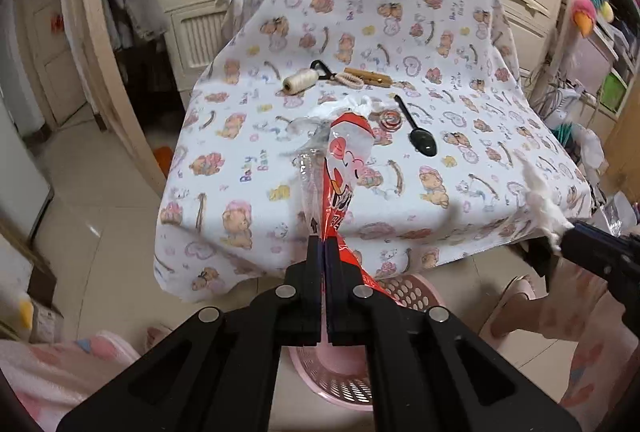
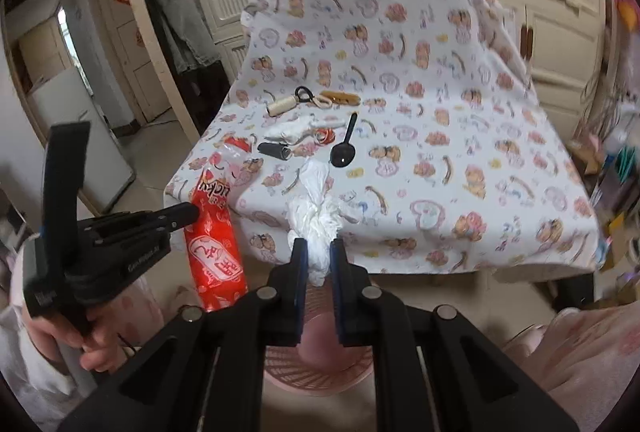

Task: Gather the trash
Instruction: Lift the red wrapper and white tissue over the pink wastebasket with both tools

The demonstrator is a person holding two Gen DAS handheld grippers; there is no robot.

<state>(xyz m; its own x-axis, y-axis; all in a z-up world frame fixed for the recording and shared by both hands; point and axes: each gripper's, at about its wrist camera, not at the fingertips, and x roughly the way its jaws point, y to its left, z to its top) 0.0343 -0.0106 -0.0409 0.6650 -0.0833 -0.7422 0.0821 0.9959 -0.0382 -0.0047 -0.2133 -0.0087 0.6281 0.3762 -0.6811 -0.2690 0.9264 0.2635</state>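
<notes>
Trash pickup looks about half done, I think. 2 bits of trash are off the table and hang over the pink bin point(image 2: 320, 368) on the floor, but neither has dropped in yet. The left gripper point(image 1: 322, 244) has its jaws shut tight on the red wrapper point(image 1: 344, 168), which sticks up and out past the tips, over the front edge of the table point(image 1: 480, 168). The right gripper point(image 2: 318, 252) has its jaws pressed on the white tissue point(image 2: 314, 212), which bunches up between them and above them. Both grippers point forward at the table, side by side and close, with the bin right under them. More trash is left on the cloth: a crumpled white tissue point(image 2: 290, 130), a small red wrapper point(image 2: 325, 135) and a dark tube point(image 2: 274, 150). A black spoon point(image 2: 344, 150), a spool of thread point(image 2: 280, 107) and a wooden thing point(image 2: 340, 97) lie there too, and I cannot tell if they count as trash.
</notes>
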